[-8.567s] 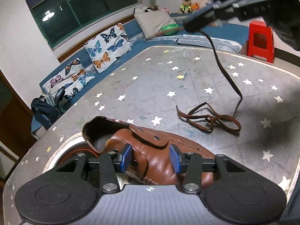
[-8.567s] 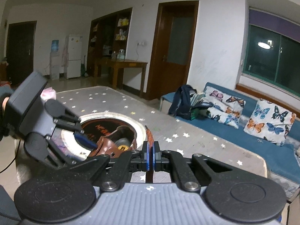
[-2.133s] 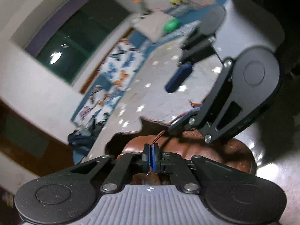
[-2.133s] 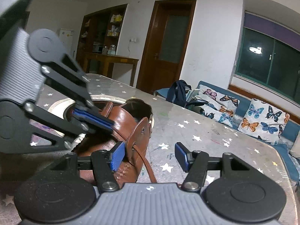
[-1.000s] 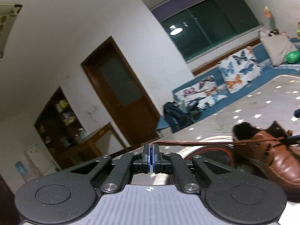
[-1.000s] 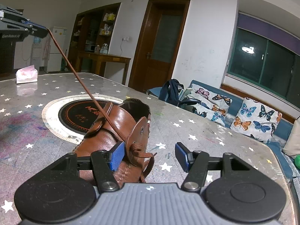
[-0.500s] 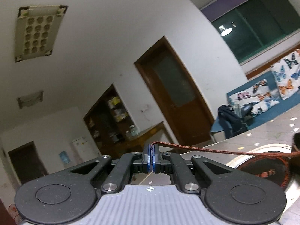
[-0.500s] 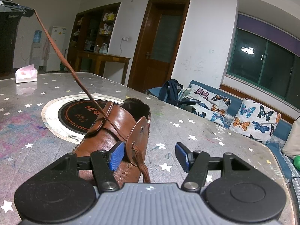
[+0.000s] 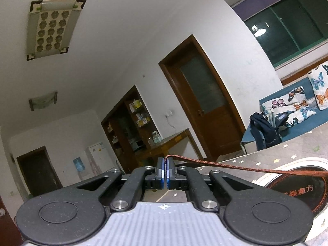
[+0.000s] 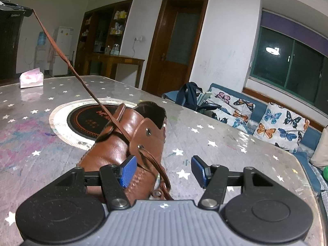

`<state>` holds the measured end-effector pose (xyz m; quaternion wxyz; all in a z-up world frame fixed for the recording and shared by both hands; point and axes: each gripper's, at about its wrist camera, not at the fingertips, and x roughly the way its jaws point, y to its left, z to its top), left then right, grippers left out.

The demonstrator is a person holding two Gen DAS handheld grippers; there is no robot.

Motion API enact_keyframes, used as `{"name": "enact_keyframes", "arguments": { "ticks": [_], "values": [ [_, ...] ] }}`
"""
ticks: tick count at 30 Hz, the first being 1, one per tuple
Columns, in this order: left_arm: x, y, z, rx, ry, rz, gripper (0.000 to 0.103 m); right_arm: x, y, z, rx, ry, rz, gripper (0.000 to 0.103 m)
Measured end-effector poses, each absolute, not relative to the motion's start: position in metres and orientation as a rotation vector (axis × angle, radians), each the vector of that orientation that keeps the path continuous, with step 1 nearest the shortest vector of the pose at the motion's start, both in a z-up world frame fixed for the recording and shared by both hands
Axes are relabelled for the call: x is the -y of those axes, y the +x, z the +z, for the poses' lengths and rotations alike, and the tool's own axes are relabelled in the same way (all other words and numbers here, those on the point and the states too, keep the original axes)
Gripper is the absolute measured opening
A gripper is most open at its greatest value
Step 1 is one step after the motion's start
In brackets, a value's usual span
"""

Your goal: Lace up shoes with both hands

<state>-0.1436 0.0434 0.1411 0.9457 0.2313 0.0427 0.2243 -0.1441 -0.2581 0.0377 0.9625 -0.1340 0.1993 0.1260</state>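
A brown leather shoe (image 10: pixel 127 141) lies on the star-patterned table (image 10: pixel 225 143), just ahead of my right gripper (image 10: pixel 162 170), which is open and empty with its left finger beside the shoe's flap. A brown lace (image 10: pixel 67 61) runs taut from the shoe's eyelets up to my left gripper (image 10: pixel 18 10) at the top left. In the left wrist view my left gripper (image 9: pixel 165 171) is shut on the lace (image 9: pixel 235 167), held high and tilted up toward the ceiling. The shoe is out of that view. A second strand of lace (image 10: pixel 157 166) hangs by the right flap.
A round black induction plate (image 10: pixel 90 121) with a white ring is set in the table behind the shoe. A pink tissue pack (image 10: pixel 30 80) sits at the far left. A blue sofa with butterfly cushions (image 10: pixel 272 123) stands beyond the table's right edge.
My left gripper has pulled the lace up and away from the shoe, drawing it tight; the loose lace by the right flap has shortened. My right gripper has stayed open in place.
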Motion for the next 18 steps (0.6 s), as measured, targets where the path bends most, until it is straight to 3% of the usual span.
{"name": "enact_keyframes", "arguments": {
  "ticks": [8,10,14,18],
  "values": [
    [-0.042,-0.143,0.142,-0.080,0.469,0.467,0.002,0.275,-0.144,0.021,-0.491,-0.277,0.242,0.054],
    [-0.043,-0.142,0.143,-0.085,0.467,0.467,0.002,0.279,-0.143,0.017,-0.523,-0.277,0.245,0.042],
    [-0.044,-0.140,0.143,-0.098,0.473,0.466,0.002,0.292,-0.142,0.013,-0.571,-0.263,0.245,0.003],
    [-0.045,-0.139,0.142,-0.107,0.475,0.467,0.002,0.303,-0.147,0.016,-0.550,-0.340,0.190,0.003]
  ]
}}
